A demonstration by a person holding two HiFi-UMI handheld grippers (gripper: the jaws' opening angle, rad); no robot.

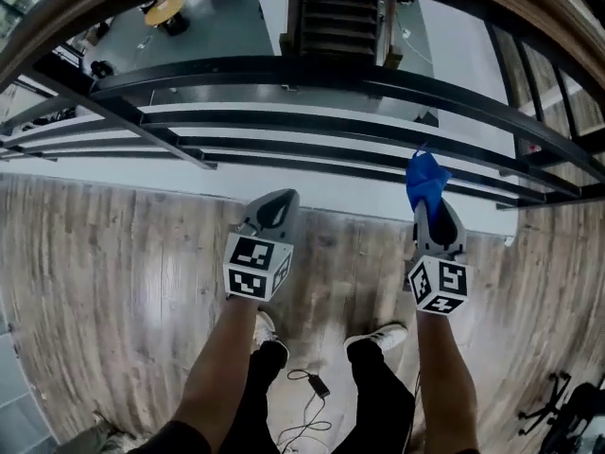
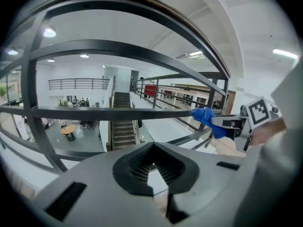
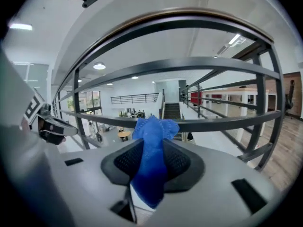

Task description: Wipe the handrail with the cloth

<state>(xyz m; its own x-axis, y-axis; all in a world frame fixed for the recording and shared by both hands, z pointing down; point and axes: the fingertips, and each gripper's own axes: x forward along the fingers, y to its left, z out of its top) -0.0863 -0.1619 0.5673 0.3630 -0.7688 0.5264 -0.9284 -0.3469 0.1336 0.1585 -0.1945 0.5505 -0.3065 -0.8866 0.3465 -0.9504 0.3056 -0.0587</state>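
Observation:
The handrail [image 1: 66, 17] is a brown wooden rail arching over dark metal bars [image 1: 312, 83]; it also curves across the top of the right gripper view [image 3: 189, 15]. A blue cloth [image 1: 425, 180] sticks up out of my right gripper [image 1: 430, 206], which is shut on it just short of the lower bars. In the right gripper view the cloth [image 3: 151, 145] hangs bunched between the black pads. My left gripper [image 1: 271, 208] is level with it to the left, shut, with nothing between its jaws [image 2: 152, 167]. Neither gripper touches the top rail.
Beyond the bars lie a drop to a lower floor and a staircase [image 1: 340, 17]. I stand on wood flooring [image 1: 113, 272] close to the railing's white base. A cable with a small device [image 1: 317, 384] lies between my shoes. A black stand [image 1: 567, 410] sits at the bottom right.

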